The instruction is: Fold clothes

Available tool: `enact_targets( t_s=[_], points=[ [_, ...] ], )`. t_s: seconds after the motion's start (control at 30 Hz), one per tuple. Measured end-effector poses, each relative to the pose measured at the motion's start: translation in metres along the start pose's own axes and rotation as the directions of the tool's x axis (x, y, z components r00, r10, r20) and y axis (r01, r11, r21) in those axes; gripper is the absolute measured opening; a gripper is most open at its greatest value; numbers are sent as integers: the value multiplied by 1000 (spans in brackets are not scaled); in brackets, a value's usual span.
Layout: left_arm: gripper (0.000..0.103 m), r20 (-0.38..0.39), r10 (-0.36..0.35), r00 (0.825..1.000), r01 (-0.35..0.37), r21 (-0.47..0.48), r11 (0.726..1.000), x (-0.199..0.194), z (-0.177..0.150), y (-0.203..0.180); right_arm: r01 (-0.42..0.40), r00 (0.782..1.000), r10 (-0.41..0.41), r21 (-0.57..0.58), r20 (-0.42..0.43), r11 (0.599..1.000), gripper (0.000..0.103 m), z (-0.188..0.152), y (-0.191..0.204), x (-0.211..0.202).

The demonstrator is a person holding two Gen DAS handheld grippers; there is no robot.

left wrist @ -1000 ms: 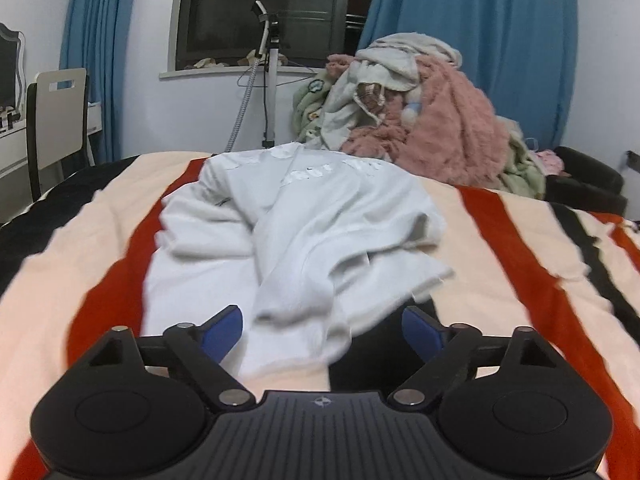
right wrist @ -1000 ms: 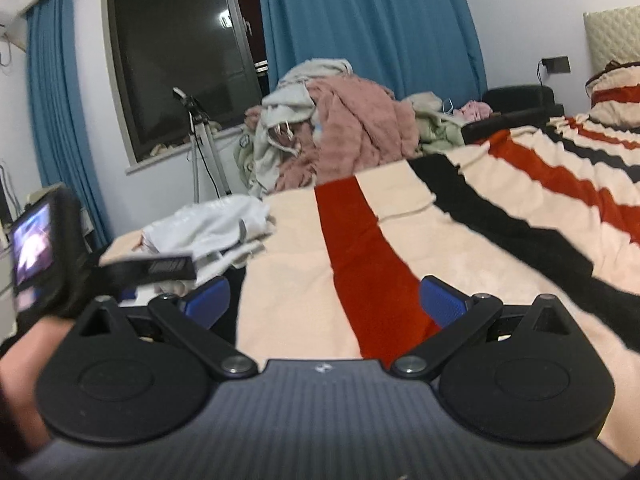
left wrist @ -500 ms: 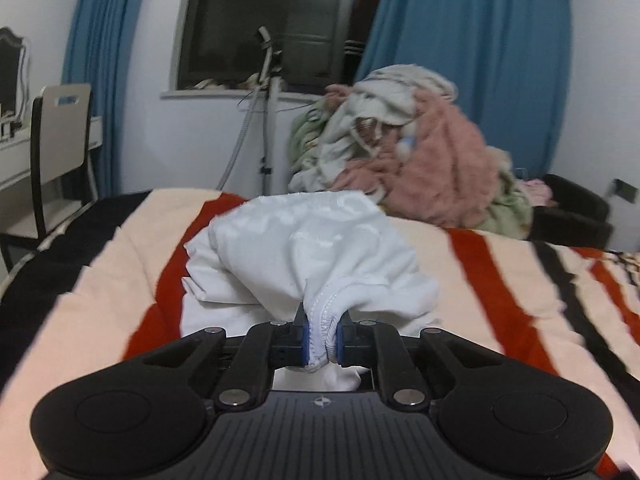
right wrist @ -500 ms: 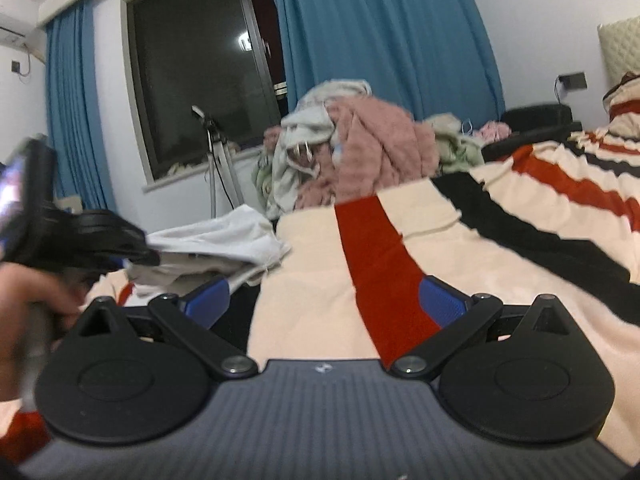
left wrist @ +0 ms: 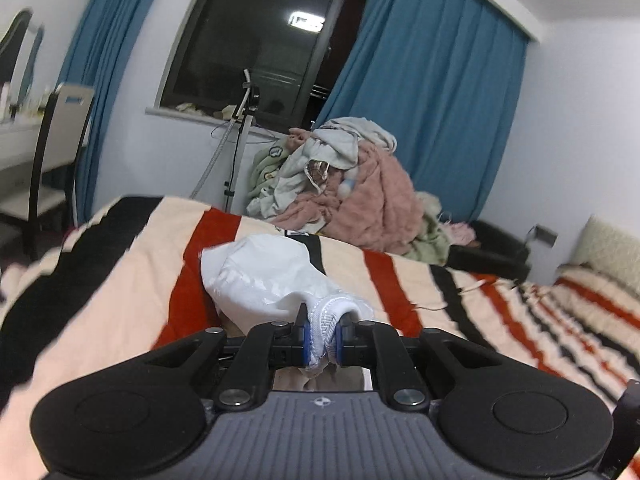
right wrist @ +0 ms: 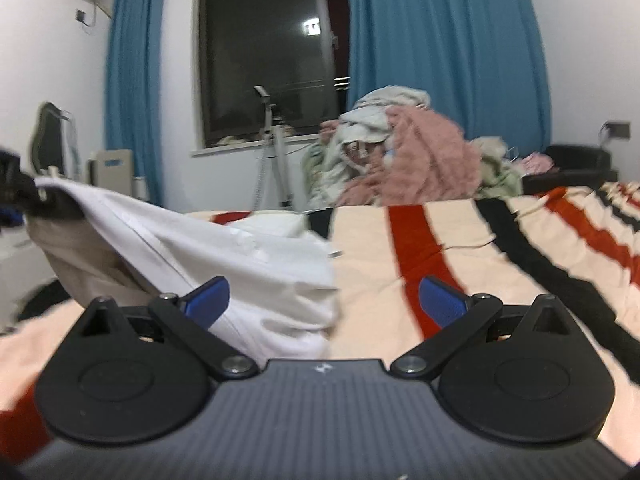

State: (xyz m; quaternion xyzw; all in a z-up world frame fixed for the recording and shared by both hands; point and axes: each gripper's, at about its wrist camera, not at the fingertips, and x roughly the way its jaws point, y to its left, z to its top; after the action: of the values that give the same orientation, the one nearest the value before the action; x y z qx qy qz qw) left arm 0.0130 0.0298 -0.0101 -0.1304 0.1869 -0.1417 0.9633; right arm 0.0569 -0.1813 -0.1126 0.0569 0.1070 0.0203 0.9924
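a bedroom at night, with a bed covered by a soft blanket (left wrist: pixel 132 272) in broad cream, red and black stripes filling the foreground of both views.

nearest in the left wrist view, the left gripper (left wrist: pixel 321 340) has its two blue-padded fingers pressed together on a thick, ribbed hem of a white garment (left wrist: pixel 264 276). the cloth bunches at the pinch and stretches away from it in a smooth, puffed, slightly creased mound over the blanket.

in the right wrist view, the right gripper (right wrist: pixel 322 300) has its blue pads standing wide apart with nothing pressed between them; the left pad overlaps the garment's edge. the white garment (right wrist: pixel 224 264) hangs as a slanted sheet, raised at the far left of the frame and draping down to the blanket, showing a seam line and a duller beige underside.

further back, at the far edge of the bed, sits a heaped pile of laundry (left wrist: pixel 352 188): fluffy pink fleece, pale grey and green crumpled fabrics. beside it stands a thin metal stand (left wrist: pixel 240 136) with a hose. behind are a dark window (left wrist: pixel 260 44) and long blue pleated curtains (left wrist: pixel 432 112) on white walls. a chair (left wrist: pixel 52 152) stands at the left.
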Motion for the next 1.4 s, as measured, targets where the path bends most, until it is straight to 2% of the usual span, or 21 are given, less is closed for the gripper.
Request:
enact_targets(
  t_s=[0.17,0.27,0.37,0.47,0.57,0.67,0.8,0.9,1.0,1.1,1.2,1.3,1.4],
  points=[
    [12,-32,7,999,-10,-95,995,-27,-23,18,-90,994,87,-37,-70,995,103,-5,24,-19],
    [12,-27,14,1000,-17,-125,992,-27,-27,30,-126,985,114,-92,-129,988,103,-18,45,-4],
    [13,-38,48,998,-52,-115,992,-23,-29,38,-155,978,126,-174,-165,973,103,-33,64,14],
    [13,-63,80,995,-84,-79,993,-14,-35,38,-119,983,92,-175,-157,977,103,-36,61,26],
    [13,-100,96,990,-102,-61,993,2,-41,36,-37,994,26,-100,-107,994,103,-28,44,33],
    [13,-129,70,989,-76,-42,996,18,-45,32,35,998,-34,10,-44,999,103,-14,16,32],
    [13,-98,59,993,-61,-16,998,21,-51,22,102,995,-101,86,-16,991,103,-5,-8,31],
    [12,-29,74,997,-75,-44,996,13,-50,20,155,984,-149,58,-94,986,103,-7,-16,43],
    [12,38,76,996,-73,-63,995,3,-43,19,173,973,-161,62,-165,983,103,-13,-24,50],
    [12,98,90,991,-82,-84,993,-11,-37,20,251,949,-230,72,-216,965,103,-10,-30,44],
    [12,89,68,994,-56,-133,990,-18,-31,25,311,940,-297,69,-166,948,103,-2,-37,24],
    [12,63,72,995,-64,-120,991,-20,-33,22,301,953,-301,33,15,953,103,16,-28,-4],
    [13,8,57,998,-55,-121,991,-19,-36,23,296,939,-290,-8,184,955,103,33,-20,-29]
  ],
)
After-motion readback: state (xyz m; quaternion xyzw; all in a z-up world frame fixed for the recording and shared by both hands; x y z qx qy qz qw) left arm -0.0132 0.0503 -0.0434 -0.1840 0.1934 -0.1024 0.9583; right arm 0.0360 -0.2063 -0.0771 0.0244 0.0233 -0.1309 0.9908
